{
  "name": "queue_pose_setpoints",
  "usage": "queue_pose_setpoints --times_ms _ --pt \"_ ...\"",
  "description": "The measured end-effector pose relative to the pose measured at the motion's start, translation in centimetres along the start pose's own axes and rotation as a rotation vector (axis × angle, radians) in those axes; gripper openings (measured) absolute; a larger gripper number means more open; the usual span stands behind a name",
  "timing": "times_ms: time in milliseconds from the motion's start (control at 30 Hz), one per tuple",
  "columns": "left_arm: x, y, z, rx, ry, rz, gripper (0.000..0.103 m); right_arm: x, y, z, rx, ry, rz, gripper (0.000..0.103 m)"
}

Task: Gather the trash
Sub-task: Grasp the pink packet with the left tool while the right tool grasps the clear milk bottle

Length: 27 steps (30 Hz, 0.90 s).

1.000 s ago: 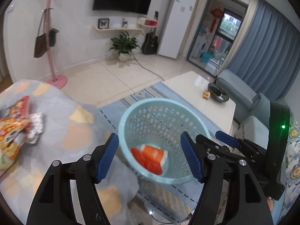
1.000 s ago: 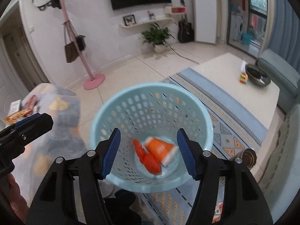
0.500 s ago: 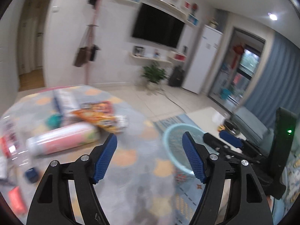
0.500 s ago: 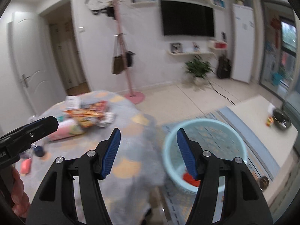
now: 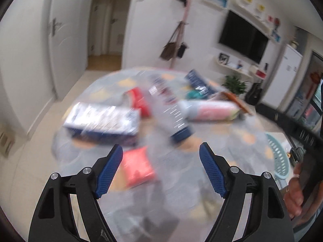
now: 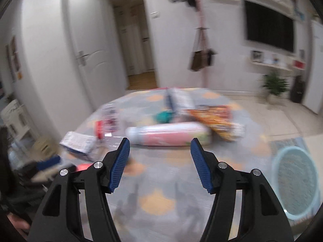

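Observation:
Both views are motion-blurred. My left gripper (image 5: pixel 161 159) is open and empty above the round table (image 5: pixel 232 141), just short of a pink-red packet (image 5: pixel 138 166). Beyond it lie a blue-white carton (image 5: pixel 103 122), a clear bottle with a dark cap (image 5: pixel 173 117), a red packet (image 5: pixel 139 100) and a pink-white bottle (image 5: pixel 210 110). My right gripper (image 6: pixel 159 157) is open and empty over the table, facing the pink-white bottle (image 6: pixel 169 134) lying on its side. An orange snack bag (image 6: pixel 214 117) lies behind it. The light blue basket (image 6: pixel 295 183) stands at the right, below the table edge.
The basket also shows at the right edge of the left wrist view (image 5: pixel 279 157), next to the hand holding the other gripper. A teal object (image 6: pixel 164 116) and a blue-white pack (image 6: pixel 179 98) lie further back. A white door (image 6: pixel 94 60) and a coat stand (image 6: pixel 201 40) are behind the table.
Both grippers have swung left from over the basket to over the table. The basket with the orange-red trash has slid to the right edge. Both stay open.

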<state>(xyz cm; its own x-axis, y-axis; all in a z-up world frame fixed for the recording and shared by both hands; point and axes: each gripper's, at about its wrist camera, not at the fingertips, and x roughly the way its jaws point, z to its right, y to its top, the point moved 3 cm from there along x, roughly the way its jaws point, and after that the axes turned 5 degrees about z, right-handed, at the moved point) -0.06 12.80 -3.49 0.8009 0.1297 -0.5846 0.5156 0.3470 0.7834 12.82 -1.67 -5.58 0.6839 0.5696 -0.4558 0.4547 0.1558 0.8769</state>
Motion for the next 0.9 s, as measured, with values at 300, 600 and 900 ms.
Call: queue_pose_setpoints --times_ms 300,600,900 --pt "2.3 -2.9 -3.2 -0.028 0.013 -0.084 0.076 8.6 0.9 -5.9 -0.058 0.116 -0.109 0.059" --pt "4.4 -4.3 -2.9 0.022 0.044 -0.102 0.065 14.3 0.7 -7.5 -0.07 0.14 -0.202 0.059" --pt "4.9 -3.8 -2.5 0.08 0.081 -0.088 0.039 16.2 0.4 -8.9 -0.109 0.14 -0.224 0.055"
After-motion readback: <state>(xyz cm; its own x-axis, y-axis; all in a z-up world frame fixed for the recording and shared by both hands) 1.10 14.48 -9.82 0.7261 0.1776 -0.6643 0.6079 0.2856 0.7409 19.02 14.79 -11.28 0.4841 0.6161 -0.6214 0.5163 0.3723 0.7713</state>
